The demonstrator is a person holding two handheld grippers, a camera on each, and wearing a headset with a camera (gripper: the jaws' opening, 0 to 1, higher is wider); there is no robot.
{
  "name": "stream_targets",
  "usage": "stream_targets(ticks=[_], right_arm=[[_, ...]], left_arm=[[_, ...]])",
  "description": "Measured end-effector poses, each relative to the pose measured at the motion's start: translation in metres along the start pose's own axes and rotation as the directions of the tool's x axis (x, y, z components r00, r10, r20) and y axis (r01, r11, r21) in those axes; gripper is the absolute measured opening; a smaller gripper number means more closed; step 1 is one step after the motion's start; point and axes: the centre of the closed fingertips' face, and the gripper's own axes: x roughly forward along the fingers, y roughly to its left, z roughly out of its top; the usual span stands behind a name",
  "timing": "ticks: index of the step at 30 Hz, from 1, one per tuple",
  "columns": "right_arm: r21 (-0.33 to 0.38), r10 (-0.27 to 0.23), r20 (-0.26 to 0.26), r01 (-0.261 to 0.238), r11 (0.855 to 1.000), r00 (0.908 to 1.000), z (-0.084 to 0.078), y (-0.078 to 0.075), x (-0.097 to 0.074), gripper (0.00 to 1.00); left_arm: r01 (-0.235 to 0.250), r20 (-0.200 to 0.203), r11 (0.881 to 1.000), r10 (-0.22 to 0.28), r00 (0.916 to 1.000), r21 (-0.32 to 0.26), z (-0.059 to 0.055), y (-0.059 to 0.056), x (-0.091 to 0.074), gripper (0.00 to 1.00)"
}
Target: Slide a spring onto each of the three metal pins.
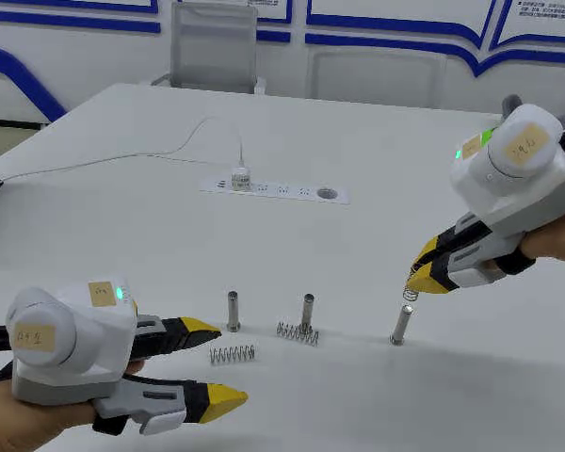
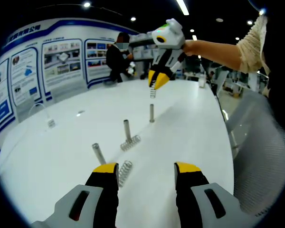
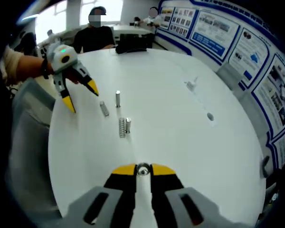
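Note:
Three metal pins stand upright on the white table: the left pin [image 1: 234,311], the middle pin [image 1: 307,310] and the right pin [image 1: 400,325]. One spring [image 1: 233,354] lies loose in front of the left pin. Another spring [image 1: 298,332] lies against the middle pin's foot. My right gripper [image 1: 418,281] is shut on a third spring [image 1: 410,295], which hangs just above the right pin's top. In the right gripper view that held spring [image 3: 143,169] appears end-on between the shut jaws. My left gripper [image 1: 217,363] is open and holds nothing, low near the loose spring [image 2: 125,171].
A white power strip [image 1: 275,189] with a plugged-in adapter [image 1: 240,176] and a cable lies farther back on the table. A grey chair [image 1: 217,42] stands behind the table. A person [image 3: 92,35] sits at the table's far end.

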Motion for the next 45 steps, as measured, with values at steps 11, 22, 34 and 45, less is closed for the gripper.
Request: stream_targets(ticks=[11,22,34,45], right_arm=[[0.028,0.003,-0.01,-0.002,1.0,0.9999,-0.008,-0.003,0.01,0.12],[0.042,0.014,-0.022,-0.013,0.999,0.9997,-0.013,-0.002,0.016,0.12],[0.068,0.021,-0.024,-0.02,0.997,0.9995,-0.021,0.0,0.028,0.12],[0.098,0.029,-0.027,-0.026,0.995,0.9992,-0.03,-0.001,0.042,0.12]], left_arm=[[-0.001,-0.001,1.0,0.001,1.0,-0.005,-0.001,0.0,0.001,0.47],[-0.001,0.002,1.0,0.001,1.0,-0.014,-0.002,0.001,0.002,0.47],[0.0,-0.002,1.0,0.0,1.0,-0.014,-0.003,0.001,0.002,0.46],[0.0,-0.004,1.0,0.0,1.0,-0.015,-0.003,0.001,0.003,0.46]])
